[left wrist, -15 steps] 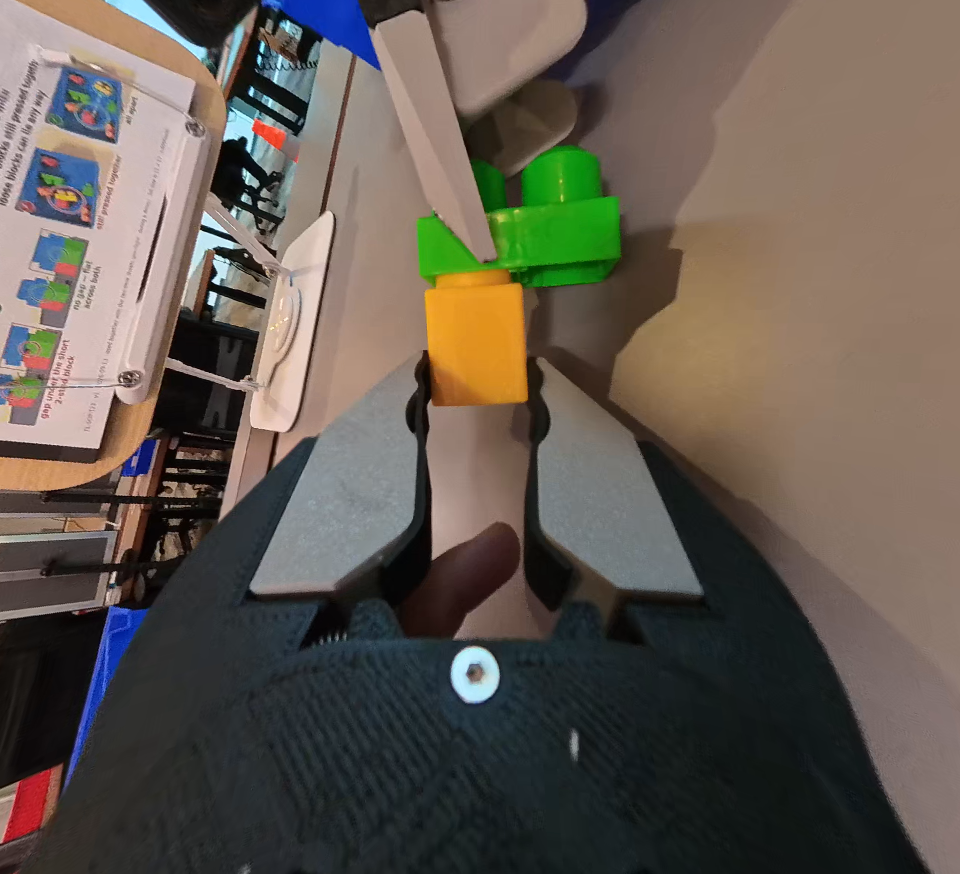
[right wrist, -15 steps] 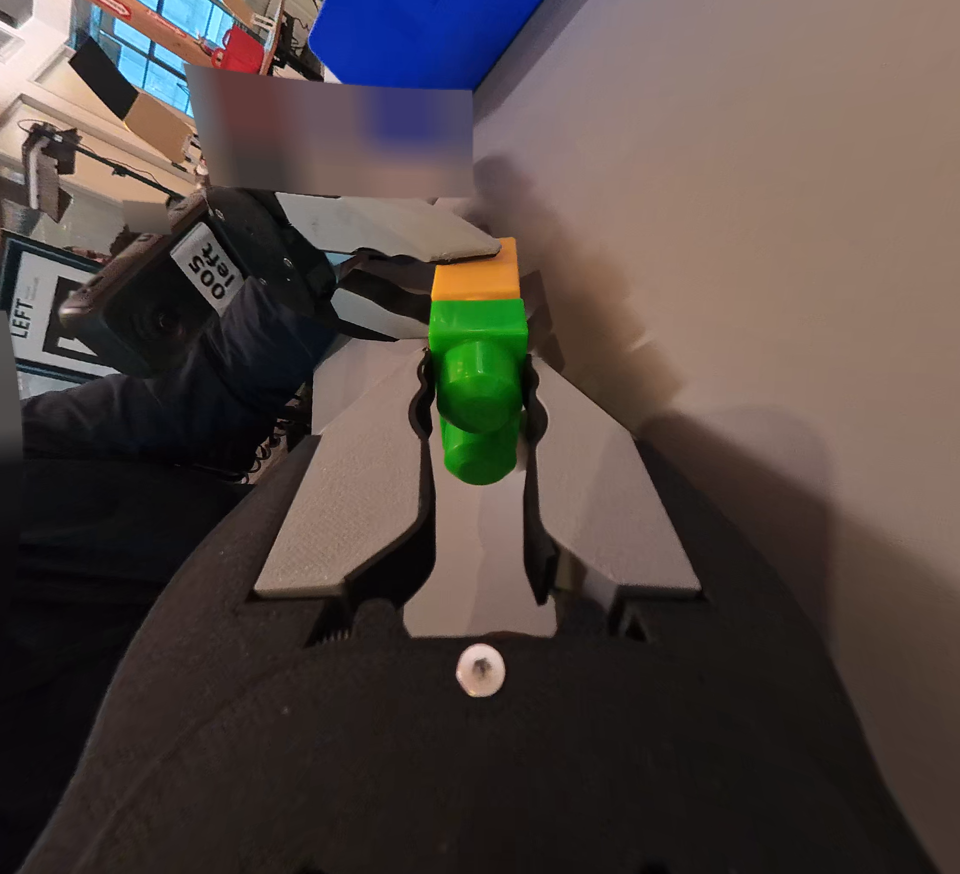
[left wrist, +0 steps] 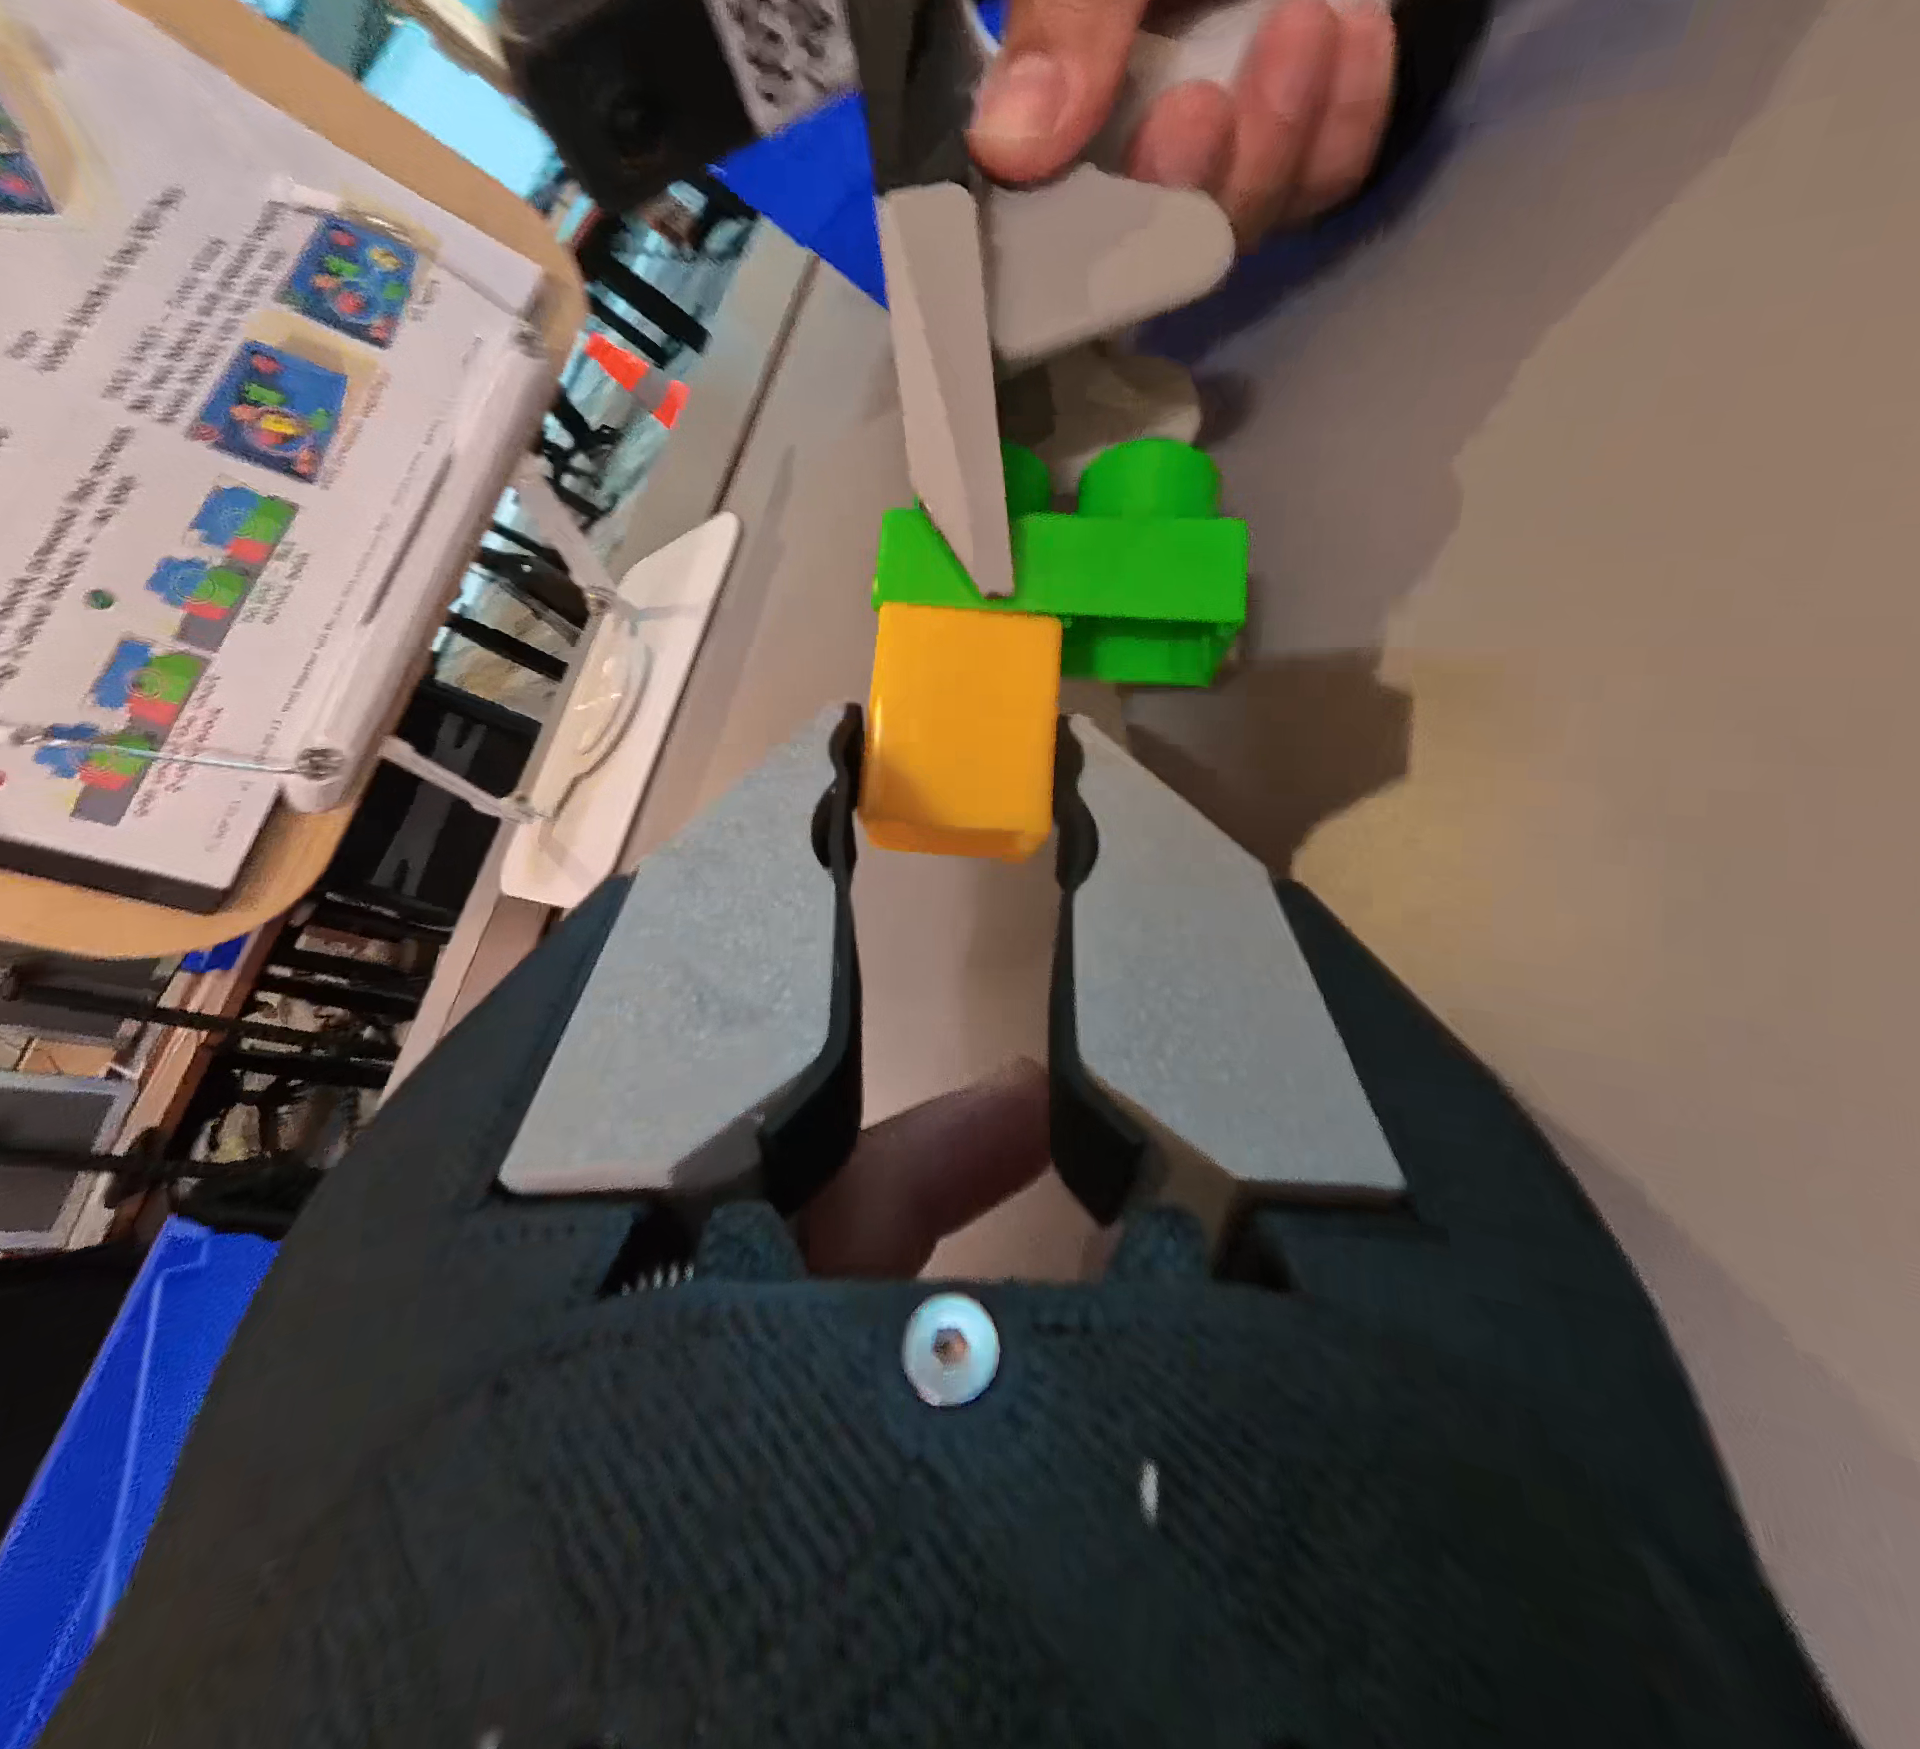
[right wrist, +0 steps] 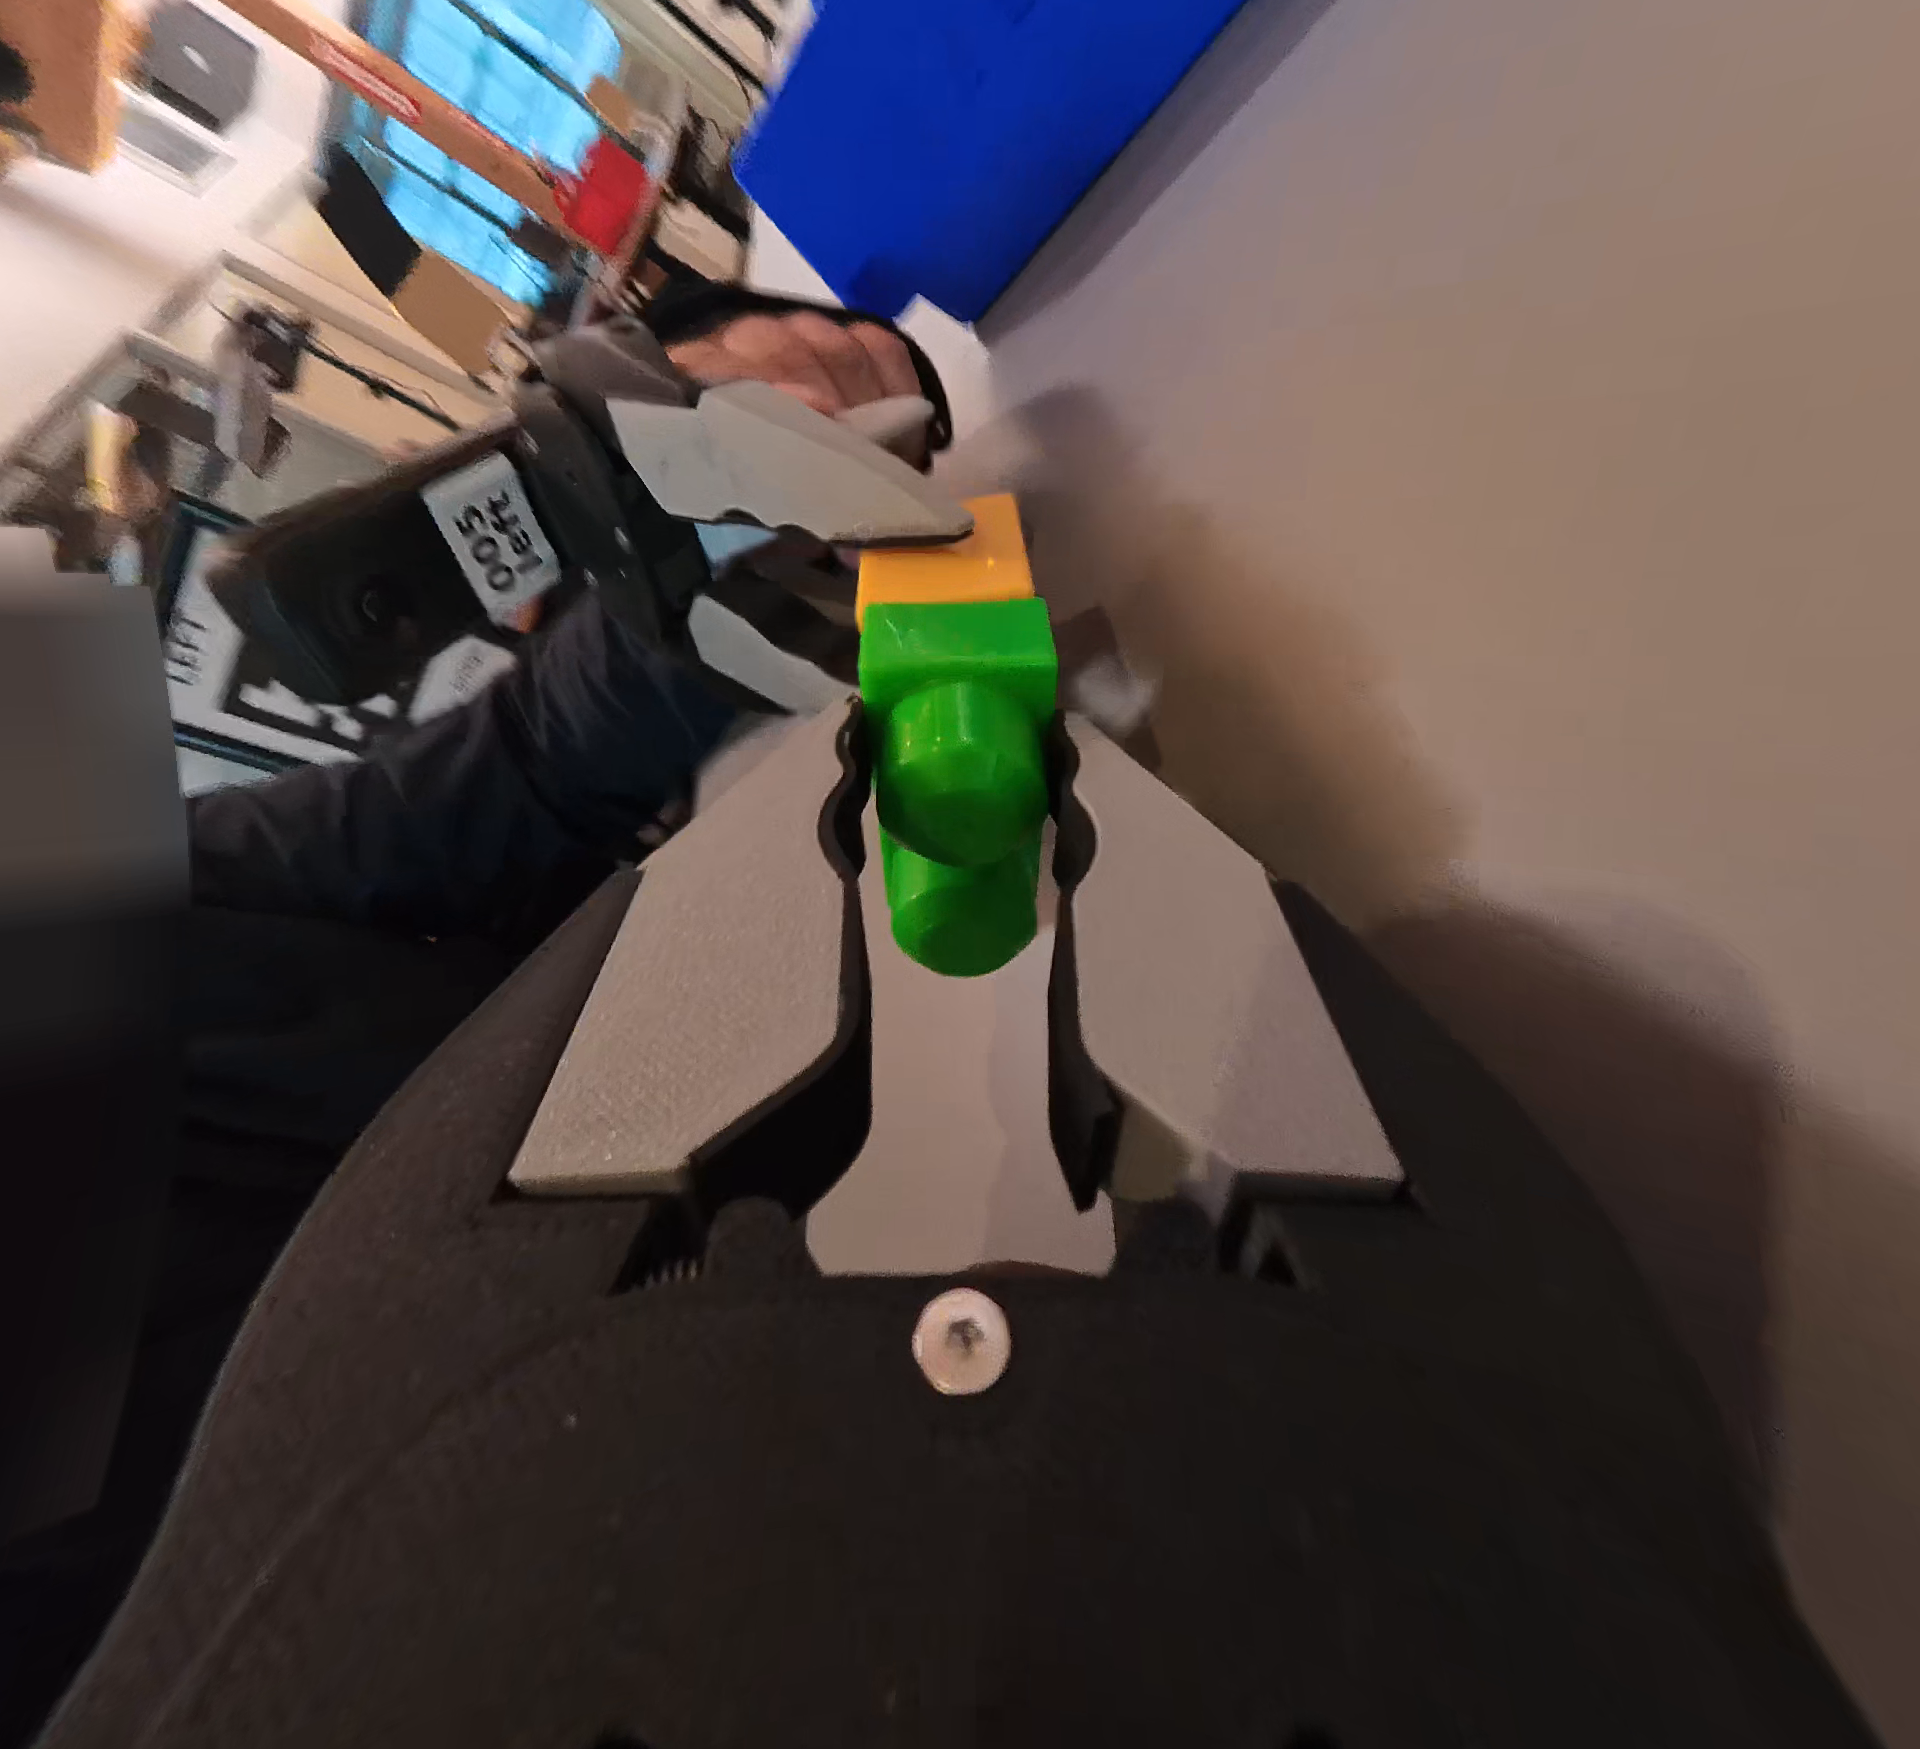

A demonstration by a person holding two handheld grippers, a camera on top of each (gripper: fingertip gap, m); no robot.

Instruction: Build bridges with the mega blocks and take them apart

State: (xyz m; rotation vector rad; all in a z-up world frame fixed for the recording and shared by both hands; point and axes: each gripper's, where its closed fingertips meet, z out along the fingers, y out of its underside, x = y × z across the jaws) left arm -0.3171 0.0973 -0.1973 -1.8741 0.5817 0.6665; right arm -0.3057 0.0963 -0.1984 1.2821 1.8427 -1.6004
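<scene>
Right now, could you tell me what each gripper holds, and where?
Left gripper grips the yellow block by its sides; right gripper grips the green block at its studs.

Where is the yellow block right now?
The yellow block sits between the left gripper's fingertips, centre of the left wrist view. It is stuck against the green block, which the right gripper holds.
</scene>
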